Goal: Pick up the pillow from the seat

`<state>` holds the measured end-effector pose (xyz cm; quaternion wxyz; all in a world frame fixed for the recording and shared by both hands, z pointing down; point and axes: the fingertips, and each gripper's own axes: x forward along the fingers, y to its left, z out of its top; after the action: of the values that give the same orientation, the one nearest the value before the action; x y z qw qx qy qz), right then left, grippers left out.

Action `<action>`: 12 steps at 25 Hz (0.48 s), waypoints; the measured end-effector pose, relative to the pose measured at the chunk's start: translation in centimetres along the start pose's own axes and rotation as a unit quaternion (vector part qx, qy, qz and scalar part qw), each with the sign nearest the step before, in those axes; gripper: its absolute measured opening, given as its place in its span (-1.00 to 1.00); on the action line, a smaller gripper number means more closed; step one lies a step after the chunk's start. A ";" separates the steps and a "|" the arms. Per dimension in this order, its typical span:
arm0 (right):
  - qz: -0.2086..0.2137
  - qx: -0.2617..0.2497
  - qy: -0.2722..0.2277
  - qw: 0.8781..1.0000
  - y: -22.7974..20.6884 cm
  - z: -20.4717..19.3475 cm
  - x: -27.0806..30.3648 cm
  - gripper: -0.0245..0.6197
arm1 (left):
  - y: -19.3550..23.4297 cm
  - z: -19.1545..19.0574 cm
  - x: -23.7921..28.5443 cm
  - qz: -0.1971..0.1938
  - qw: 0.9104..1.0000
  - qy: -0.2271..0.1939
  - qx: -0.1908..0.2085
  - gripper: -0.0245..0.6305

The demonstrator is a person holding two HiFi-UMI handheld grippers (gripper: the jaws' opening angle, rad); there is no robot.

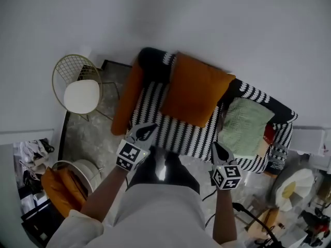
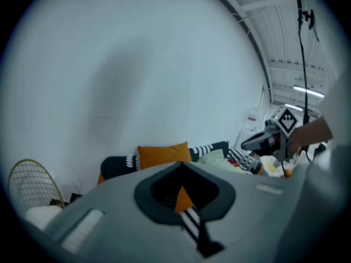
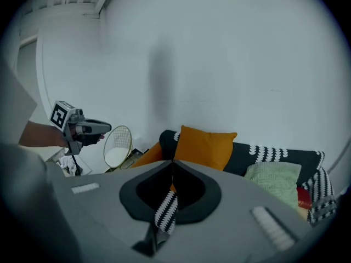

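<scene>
Left gripper (image 1: pixel 146 131) and right gripper (image 1: pixel 217 149), jaws pressed together and empty, hover short of the striped seat (image 1: pixel 178 133), with the orange pillow (image 1: pixel 195 89) ahead between them. Approach stage, apparently: next, jaws must spread.
</scene>
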<state>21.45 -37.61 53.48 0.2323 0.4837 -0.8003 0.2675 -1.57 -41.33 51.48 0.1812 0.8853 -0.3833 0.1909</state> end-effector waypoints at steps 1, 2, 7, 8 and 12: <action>0.003 -0.001 0.004 1.000 -0.7 0.0 0.5 -0.90 | 0.3 -0.1 0.6 0.004 1.000 0.000 -0.003 -0.93; 0.005 -0.002 0.008 1.000 -1.3 -0.1 1.2 -0.90 | 0.5 -0.2 1.3 0.007 1.000 0.000 -0.004 -0.93; 0.026 -0.011 0.032 0.999 -4.0 -1.1 5.5 -0.88 | 2.1 -1.6 4.8 0.021 1.000 0.017 0.004 -0.93; 0.029 -0.014 0.035 0.999 -4.4 -1.3 6.3 -0.87 | 2.4 -1.9 5.6 0.022 1.000 0.019 0.003 -0.93; 0.040 -0.022 0.044 0.998 -6.2 -1.7 9.5 -0.84 | 3.6 -3.2 8.7 0.026 0.999 0.022 -0.008 -0.89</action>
<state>23.16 -45.08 61.95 0.2667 0.4337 -0.8139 0.2799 0.58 -47.48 59.04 0.1919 0.8690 -0.4040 0.2118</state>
